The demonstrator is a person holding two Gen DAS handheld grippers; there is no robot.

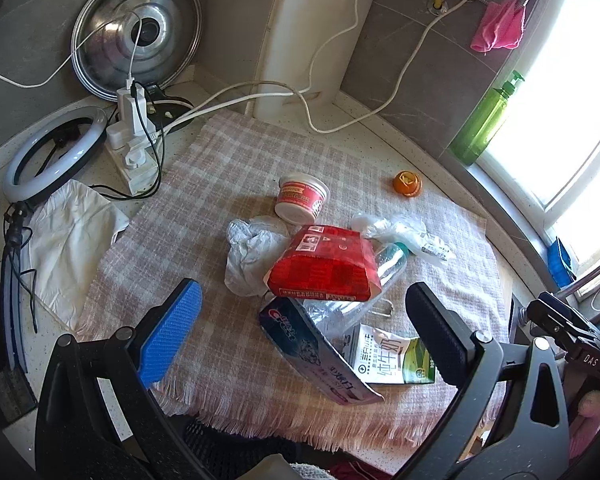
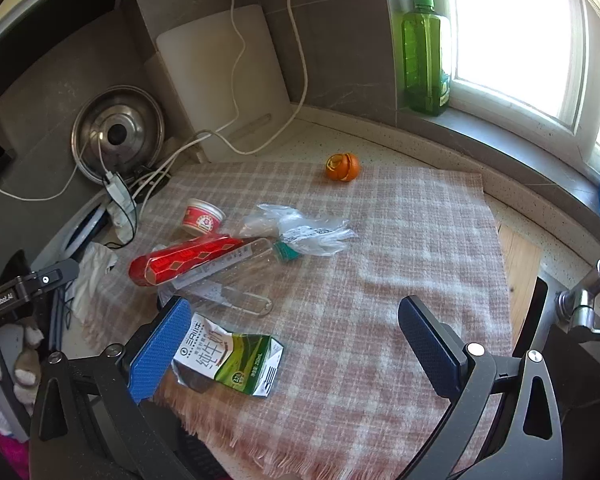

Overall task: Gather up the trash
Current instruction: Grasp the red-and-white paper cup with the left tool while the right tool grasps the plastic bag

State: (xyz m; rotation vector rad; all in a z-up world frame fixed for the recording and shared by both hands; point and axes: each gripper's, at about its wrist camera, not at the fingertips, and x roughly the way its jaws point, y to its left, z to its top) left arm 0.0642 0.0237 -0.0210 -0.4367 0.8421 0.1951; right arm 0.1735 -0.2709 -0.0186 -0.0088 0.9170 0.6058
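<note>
Trash lies on a pink plaid cloth (image 1: 220, 184): a red paper bag (image 1: 324, 268) over a clear plastic bottle (image 1: 384, 268), a crumpled white tissue (image 1: 248, 252), a toothpaste box (image 1: 320, 356), a flattened milk carton (image 1: 392, 356), a small red-and-white cup (image 1: 302, 198), a clear plastic wrapper (image 1: 400, 232) and an orange peel (image 1: 407, 182). My left gripper (image 1: 304, 340) hangs open above the toothpaste box and holds nothing. My right gripper (image 2: 296, 348) is open too, its blue left pad beside the milk carton (image 2: 232, 364). Farther back lie the red bag (image 2: 184, 262), bottle (image 2: 236, 268), cup (image 2: 202, 216), wrapper (image 2: 304, 228) and peel (image 2: 342, 166).
A power strip with chargers and white cables (image 1: 136, 136), a ring light (image 1: 52, 152) and a pot lid (image 1: 136, 36) crowd the back left. A white cutting board (image 1: 300, 40) leans on the wall. A green soap bottle (image 2: 424, 48) stands on the sill; a faucet (image 2: 588, 296) is at right.
</note>
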